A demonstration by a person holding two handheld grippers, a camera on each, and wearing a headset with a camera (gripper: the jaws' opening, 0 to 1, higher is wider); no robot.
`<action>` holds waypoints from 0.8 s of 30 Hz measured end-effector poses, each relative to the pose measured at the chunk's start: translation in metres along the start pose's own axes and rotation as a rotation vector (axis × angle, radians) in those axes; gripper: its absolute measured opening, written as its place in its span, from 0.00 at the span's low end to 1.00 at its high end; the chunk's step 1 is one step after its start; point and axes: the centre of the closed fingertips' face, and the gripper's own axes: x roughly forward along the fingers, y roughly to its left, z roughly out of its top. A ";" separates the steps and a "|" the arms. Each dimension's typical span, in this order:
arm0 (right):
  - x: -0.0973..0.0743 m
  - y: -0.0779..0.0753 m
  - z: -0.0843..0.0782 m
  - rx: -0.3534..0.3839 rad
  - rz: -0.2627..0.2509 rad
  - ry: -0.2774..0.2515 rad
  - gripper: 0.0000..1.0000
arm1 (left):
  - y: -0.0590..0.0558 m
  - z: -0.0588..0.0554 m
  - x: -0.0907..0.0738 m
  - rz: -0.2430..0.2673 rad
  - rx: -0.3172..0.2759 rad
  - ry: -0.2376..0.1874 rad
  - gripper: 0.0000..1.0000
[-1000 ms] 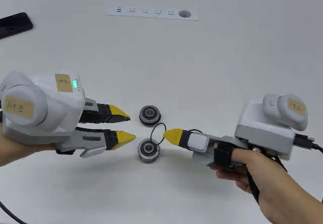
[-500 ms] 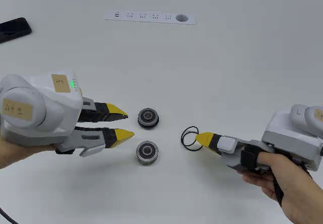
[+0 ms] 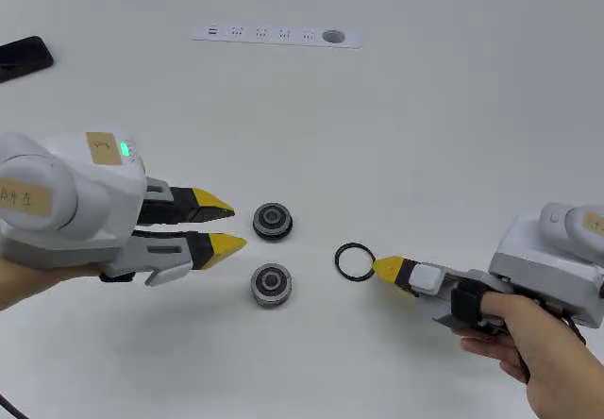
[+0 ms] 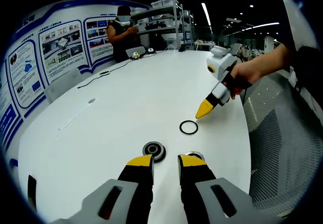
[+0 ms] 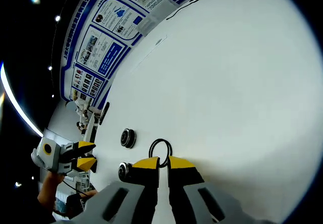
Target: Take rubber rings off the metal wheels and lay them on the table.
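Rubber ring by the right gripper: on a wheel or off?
Off: the rubber ring lies flat on the table, apart from both metal wheels, just ahead of the right gripper.

The table (image 3: 425, 136) was plain white. The rubber ring (image 3: 355, 261) was black. The far metal wheel (image 3: 273, 221) and near metal wheel (image 3: 272, 284) were dark grey and silvery. The left gripper (image 3: 236, 227) and right gripper (image 3: 379, 268) had yellow tips and white housings with tan labels.

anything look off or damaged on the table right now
Nothing stands out. The rubber ring lies flat and round on the table, just ahead of the right gripper, and both metal wheels sit apart, intact.
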 end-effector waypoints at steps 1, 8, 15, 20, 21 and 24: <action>-0.001 0.000 0.001 0.003 -0.001 -0.004 0.07 | 0.000 0.000 0.000 -0.001 0.002 0.000 0.20; -0.009 0.019 0.024 -0.022 0.069 -0.112 0.10 | 0.005 -0.005 0.006 -0.011 -0.001 0.009 0.20; -0.012 0.045 0.038 -0.196 0.130 -0.155 0.11 | 0.012 -0.008 0.011 -0.015 -0.010 0.018 0.20; -0.011 0.064 0.035 -0.223 0.185 -0.146 0.11 | 0.018 -0.006 0.024 -0.031 -0.007 0.023 0.19; -0.009 0.066 0.034 -0.228 0.187 -0.141 0.11 | 0.018 -0.006 0.027 -0.037 -0.007 0.026 0.19; -0.007 0.071 0.030 -0.263 0.200 -0.122 0.11 | 0.022 -0.007 0.038 -0.051 -0.010 0.033 0.19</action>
